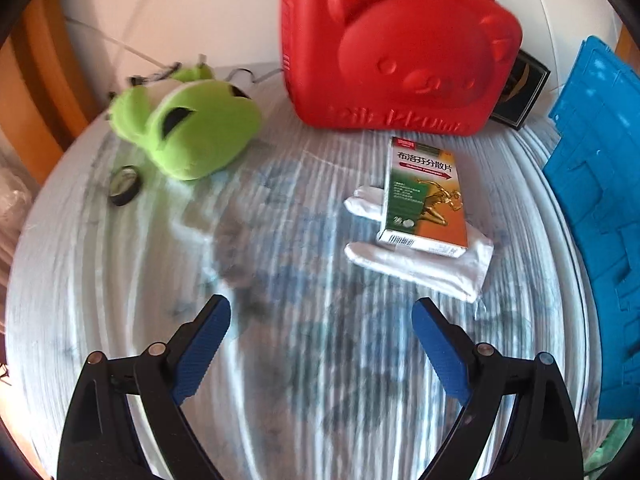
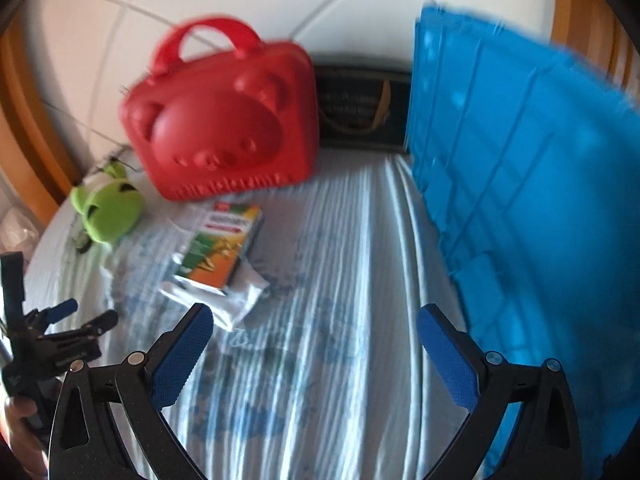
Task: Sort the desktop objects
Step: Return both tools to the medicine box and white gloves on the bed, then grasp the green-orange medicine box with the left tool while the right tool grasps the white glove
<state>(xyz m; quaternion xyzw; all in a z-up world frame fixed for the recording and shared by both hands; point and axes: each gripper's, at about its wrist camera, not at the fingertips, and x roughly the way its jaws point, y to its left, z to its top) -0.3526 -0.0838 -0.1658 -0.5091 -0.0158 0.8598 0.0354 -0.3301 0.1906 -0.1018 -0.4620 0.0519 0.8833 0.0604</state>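
A green-and-orange medicine box (image 1: 426, 194) lies on a folded white cloth (image 1: 424, 264) in the middle of the table; the box (image 2: 218, 250) and the cloth (image 2: 240, 300) also show in the right wrist view. A red bear-face case (image 1: 396, 52) (image 2: 224, 120) stands behind them. A green plush toy (image 1: 192, 128) (image 2: 108, 210) and a roll of black tape (image 1: 126, 185) lie at the left. My left gripper (image 1: 322, 320) is open and empty, short of the cloth. My right gripper (image 2: 316, 328) is open and empty, to the right of the box. The left gripper (image 2: 86, 314) also shows at the far left of the right wrist view.
A blue plastic crate (image 1: 600, 200) (image 2: 532, 200) stands along the right side. A dark box (image 1: 520, 88) (image 2: 360, 108) sits behind, between case and crate. The table has a white and blue patterned cloth (image 1: 280, 320) (image 2: 340, 280). A white tiled wall lies behind.
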